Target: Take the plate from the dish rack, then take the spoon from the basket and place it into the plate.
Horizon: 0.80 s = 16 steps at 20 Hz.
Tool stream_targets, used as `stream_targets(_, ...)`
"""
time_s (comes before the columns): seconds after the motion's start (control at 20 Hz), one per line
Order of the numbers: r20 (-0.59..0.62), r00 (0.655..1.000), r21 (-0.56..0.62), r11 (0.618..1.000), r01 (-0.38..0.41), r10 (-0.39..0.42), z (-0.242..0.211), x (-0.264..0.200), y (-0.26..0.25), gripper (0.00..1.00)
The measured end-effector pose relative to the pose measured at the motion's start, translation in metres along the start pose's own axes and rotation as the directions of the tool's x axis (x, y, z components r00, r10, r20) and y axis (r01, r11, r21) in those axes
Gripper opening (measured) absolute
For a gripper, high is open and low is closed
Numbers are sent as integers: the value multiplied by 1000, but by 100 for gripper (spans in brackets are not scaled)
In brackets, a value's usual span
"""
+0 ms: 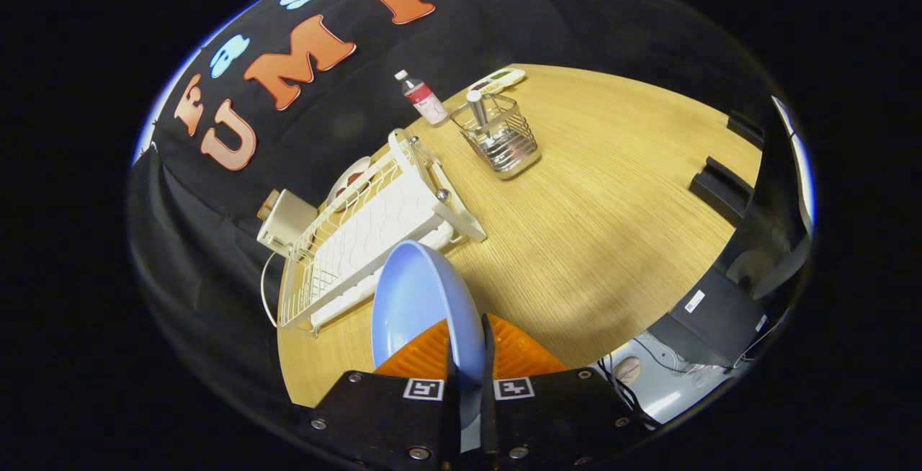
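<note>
My gripper (pixel 468 356) is shut on the rim of a light blue plate (pixel 414 302), which stands on edge between the two fingers and hangs above the wooden table (pixel 612 226). The white wire dish rack (pixel 367 240) lies just beyond the plate. Another plate (pixel 348 179) with a dark pattern leans at the rack's far side. Farther off, past the rack, a wire basket (pixel 500 136) stands on the table with the metal spoon's handle (pixel 477 112) sticking up out of it.
A small bottle (pixel 423 99) with a red label and a white remote-like device (pixel 497 81) sit behind the basket. A white box (pixel 287 220) with a cord rests beside the rack. Dark equipment (pixel 720 190) stands off the table's edge on the basket's side.
</note>
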<state>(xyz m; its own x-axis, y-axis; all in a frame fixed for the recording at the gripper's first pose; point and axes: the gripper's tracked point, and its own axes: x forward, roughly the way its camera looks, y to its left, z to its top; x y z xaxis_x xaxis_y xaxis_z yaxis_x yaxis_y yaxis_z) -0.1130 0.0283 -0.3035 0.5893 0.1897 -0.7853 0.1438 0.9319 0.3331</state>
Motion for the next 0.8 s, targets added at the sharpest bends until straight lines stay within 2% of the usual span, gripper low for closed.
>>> stream_targets(0.2, -21, 1000, 21, 1000, 7, -6, -7, 6, -3, 11)
stream_targets(0.55, -10, 999, -16, 999, 45, -45, 4, 5, -4, 20)
stream_targets(0.7, 17, 1000, -39, 999, 26, -26, 17, -2, 3, 30)
stream_targets(0.8, 43, 998, -81, 995, 57, -53, 28, -5, -1, 34)
